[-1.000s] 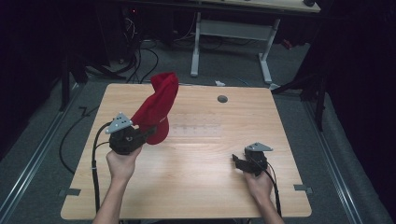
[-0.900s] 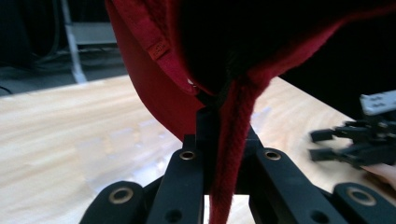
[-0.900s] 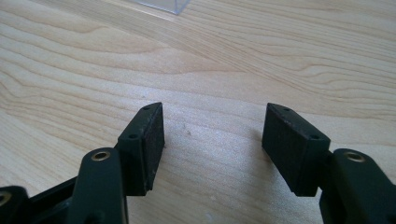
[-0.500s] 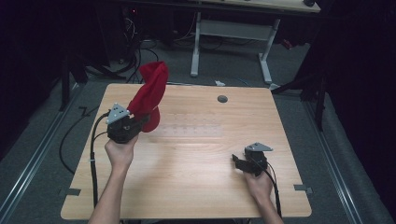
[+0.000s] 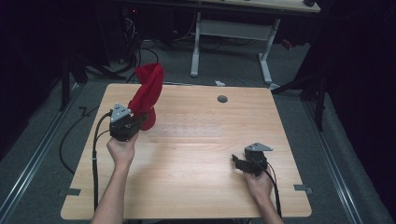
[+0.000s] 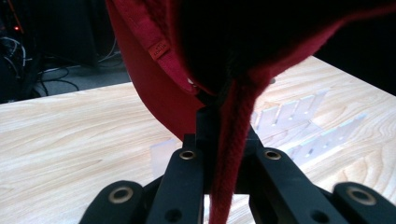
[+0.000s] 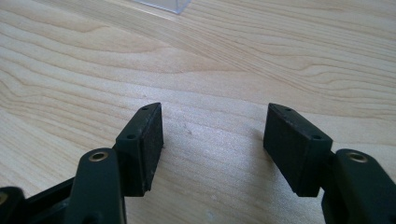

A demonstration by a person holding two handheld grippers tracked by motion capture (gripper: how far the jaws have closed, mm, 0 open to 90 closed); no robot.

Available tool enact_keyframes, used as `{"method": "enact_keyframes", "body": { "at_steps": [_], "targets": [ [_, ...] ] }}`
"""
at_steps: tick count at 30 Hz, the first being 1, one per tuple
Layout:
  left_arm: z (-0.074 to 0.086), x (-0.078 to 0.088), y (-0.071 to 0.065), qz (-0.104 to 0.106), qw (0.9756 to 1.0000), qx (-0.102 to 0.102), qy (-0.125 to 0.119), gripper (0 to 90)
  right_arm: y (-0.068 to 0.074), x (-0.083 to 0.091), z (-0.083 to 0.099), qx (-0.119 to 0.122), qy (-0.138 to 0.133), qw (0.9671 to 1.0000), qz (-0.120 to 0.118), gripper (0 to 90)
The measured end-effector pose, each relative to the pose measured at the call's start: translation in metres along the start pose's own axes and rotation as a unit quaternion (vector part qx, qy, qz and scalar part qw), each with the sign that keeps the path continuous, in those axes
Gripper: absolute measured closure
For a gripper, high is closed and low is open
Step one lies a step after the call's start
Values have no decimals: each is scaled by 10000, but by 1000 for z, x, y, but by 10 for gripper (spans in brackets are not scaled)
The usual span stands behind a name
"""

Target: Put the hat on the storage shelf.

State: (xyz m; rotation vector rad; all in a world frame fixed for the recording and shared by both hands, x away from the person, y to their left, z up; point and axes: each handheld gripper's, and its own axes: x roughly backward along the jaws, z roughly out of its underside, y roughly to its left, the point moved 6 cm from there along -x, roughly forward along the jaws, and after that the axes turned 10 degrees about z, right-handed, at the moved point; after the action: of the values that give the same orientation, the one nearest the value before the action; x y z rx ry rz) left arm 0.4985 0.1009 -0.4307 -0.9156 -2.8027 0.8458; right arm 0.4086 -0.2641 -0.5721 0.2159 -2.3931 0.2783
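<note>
We hoist a red cap (image 5: 147, 91) pinched in our left gripper (image 5: 138, 122); right gripper (image 5: 240, 162) rests spread, likely to take its brim next.

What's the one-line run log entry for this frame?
left gripper: shut on red cloth, lifted over table | right gripper: open, empty, low over table | clear rack: mid-table, untouched

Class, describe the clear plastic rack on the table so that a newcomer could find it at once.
Start at the wooden table and look to its middle, just right of the red cloth that the left gripper holds up. There lies the clear plastic rack, a flat slotted strip. Being see-through, it almost blends into the wood.
</note>
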Motion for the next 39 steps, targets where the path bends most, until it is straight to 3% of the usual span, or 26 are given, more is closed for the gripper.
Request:
{"method": "enact_keyframes", "body": {
  "at_steps": [20, 27, 32, 39],
  "targets": [
    [23, -12, 12, -102, 9999, 0, 4, 852, 0, 0, 0, -5, 3, 10000, 4, 379],
    [36, -15, 16, -147, 9997, -24, 176, 850, 0, 0, 0, -6, 7, 10000, -2, 376],
    [37, -9, 20, -139, 9997, 164, 109, 848, 0, 0, 0, 3, 7, 10000, -10, 374],
    [40, -6, 20, -164, 9993, 267, 219, 835, 1, 0, 0, 15, 9, 10000, -20, 374]
  ]
}}
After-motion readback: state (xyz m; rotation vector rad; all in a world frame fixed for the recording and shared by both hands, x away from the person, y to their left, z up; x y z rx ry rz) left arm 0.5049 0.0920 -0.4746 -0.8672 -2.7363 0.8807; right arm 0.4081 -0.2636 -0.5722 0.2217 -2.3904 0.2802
